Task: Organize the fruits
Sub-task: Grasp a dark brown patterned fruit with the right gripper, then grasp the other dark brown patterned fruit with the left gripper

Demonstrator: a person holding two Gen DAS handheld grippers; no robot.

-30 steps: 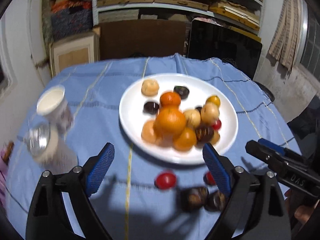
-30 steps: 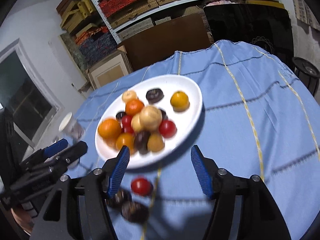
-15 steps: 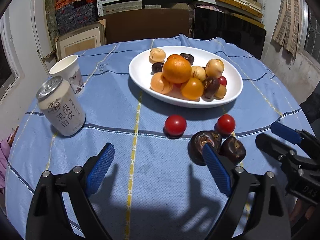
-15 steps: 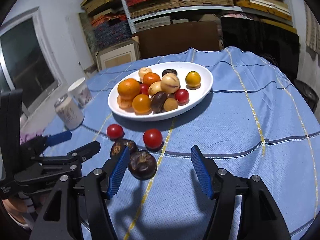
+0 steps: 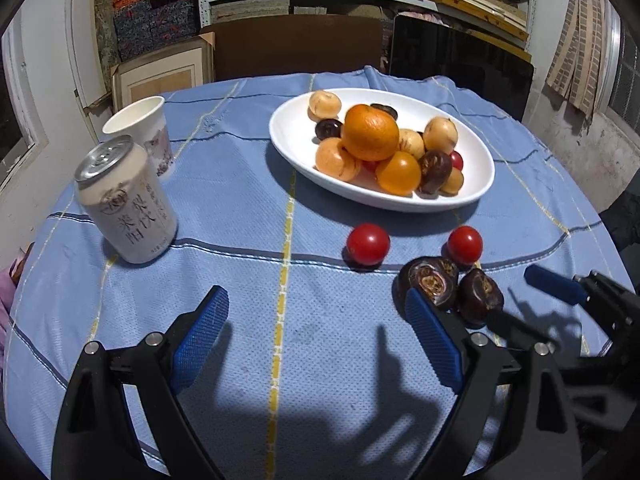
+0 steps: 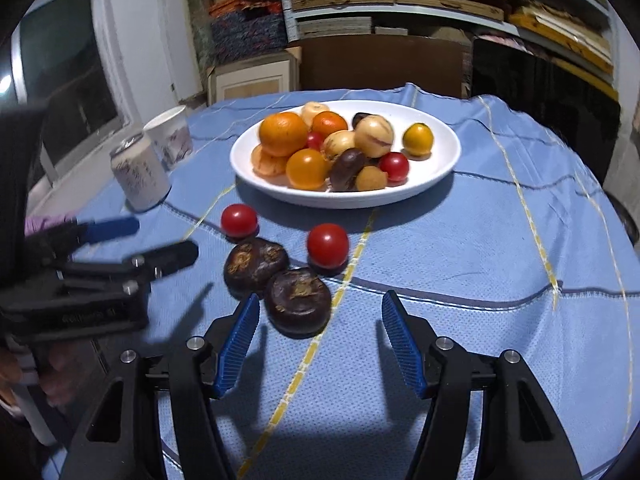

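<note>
Both hand-held grippers, left (image 5: 316,334) and right (image 6: 318,338), are released and hold nothing. Two dark fruits (image 6: 298,300) and two tomatoes (image 6: 327,245) lie on the surface at 6 o'clock of the plate (image 6: 436,184).

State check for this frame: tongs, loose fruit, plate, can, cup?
left tongs: open, empty
right tongs: open, empty
two red tomatoes: loose on cloth
two dark fruits: on cloth, touching
white plate: piled with fruit
can: upright, unopened
paper cup: upright
</note>
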